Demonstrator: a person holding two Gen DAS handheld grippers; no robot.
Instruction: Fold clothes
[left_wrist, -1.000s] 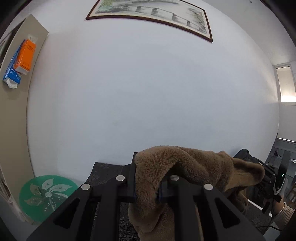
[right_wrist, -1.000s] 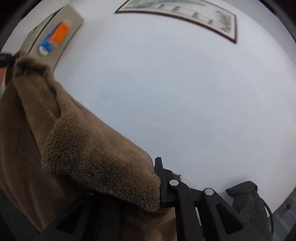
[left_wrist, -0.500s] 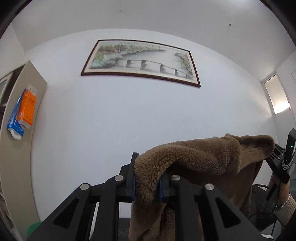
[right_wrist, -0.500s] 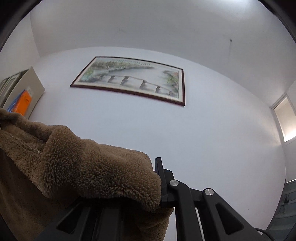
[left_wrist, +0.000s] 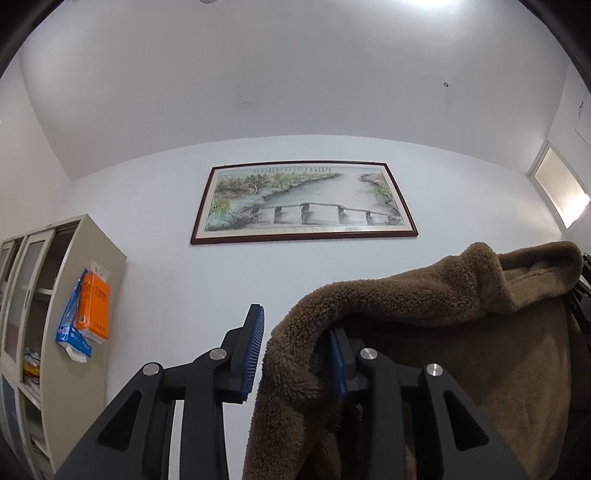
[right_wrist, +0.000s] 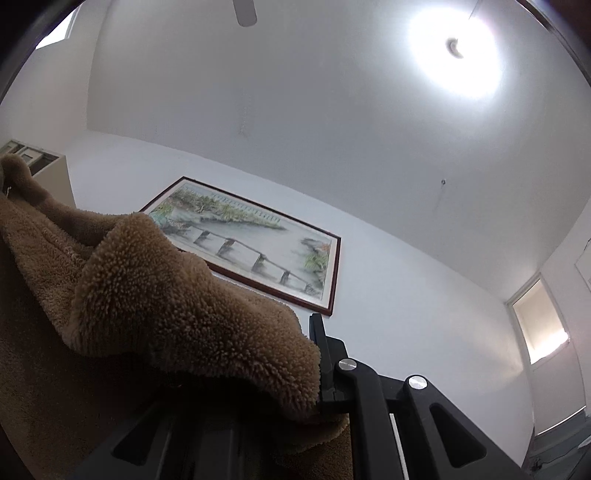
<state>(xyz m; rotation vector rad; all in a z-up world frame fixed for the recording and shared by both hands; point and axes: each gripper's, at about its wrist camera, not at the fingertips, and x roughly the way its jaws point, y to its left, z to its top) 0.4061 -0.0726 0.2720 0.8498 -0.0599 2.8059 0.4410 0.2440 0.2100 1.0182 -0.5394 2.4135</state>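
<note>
Here the room has a white wall (left_wrist: 147, 206) with a framed painting (left_wrist: 304, 202), a beige cabinet (left_wrist: 66, 280) at left. The brown fleece garment (left_wrist: 461, 332) hangs, thick and fuzzy, between both tools. The left gripper (left_wrist: 295, 354) is opening, cloth draped over one finger; the right gripper (right_wrist: 295, 373) is clamped on the garment.

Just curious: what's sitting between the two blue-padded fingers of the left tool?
In the left wrist view, a fold of the brown fleece garment hangs between the opening left gripper.

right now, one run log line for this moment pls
left hand-held gripper: jaws opening, brown fleece garment draped between them | right hand-held gripper: shut on garment | both raised toward the wall
</note>
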